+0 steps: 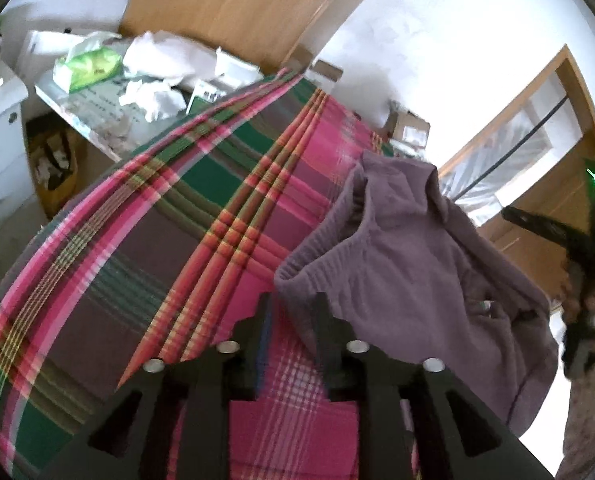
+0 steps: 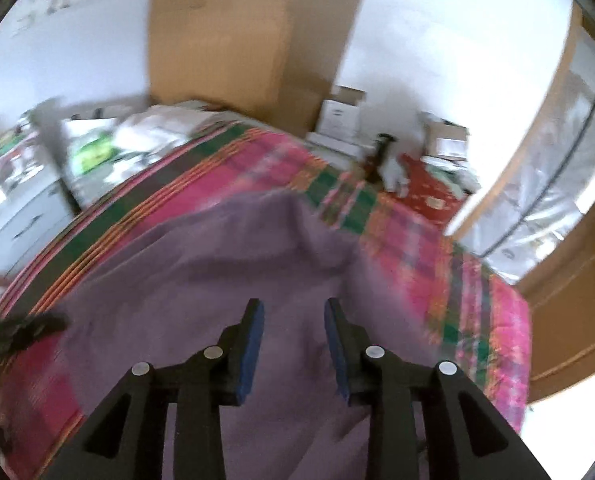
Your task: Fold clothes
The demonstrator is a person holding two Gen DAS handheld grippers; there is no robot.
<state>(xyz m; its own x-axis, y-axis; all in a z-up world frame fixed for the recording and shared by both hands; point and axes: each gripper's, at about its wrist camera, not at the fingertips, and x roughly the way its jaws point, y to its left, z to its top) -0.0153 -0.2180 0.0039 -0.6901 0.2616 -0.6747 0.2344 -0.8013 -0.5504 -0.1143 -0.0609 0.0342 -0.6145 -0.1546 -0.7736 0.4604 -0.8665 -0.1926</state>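
A purple garment (image 1: 409,264) lies rumpled on the plaid bed (image 1: 169,216) toward its right edge, its elastic waistband gaping, neither flat nor folded. Any fold likely goes best if the cloth is spread smooth and taken by the waistband corners. Left gripper (image 1: 291,308) hovers parted at the waistband edge, holding nothing; right gripper (image 2: 293,316) hangs wide apart over the cloth, empty.

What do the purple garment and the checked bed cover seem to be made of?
Purple garment: soft matte knit, probably fleece or jersey; gathered elastic-looking edge, limp folds. Checked bed cover: thin woven cloth, likely cotton; crisp plaid stripes, lying flat and smooth.
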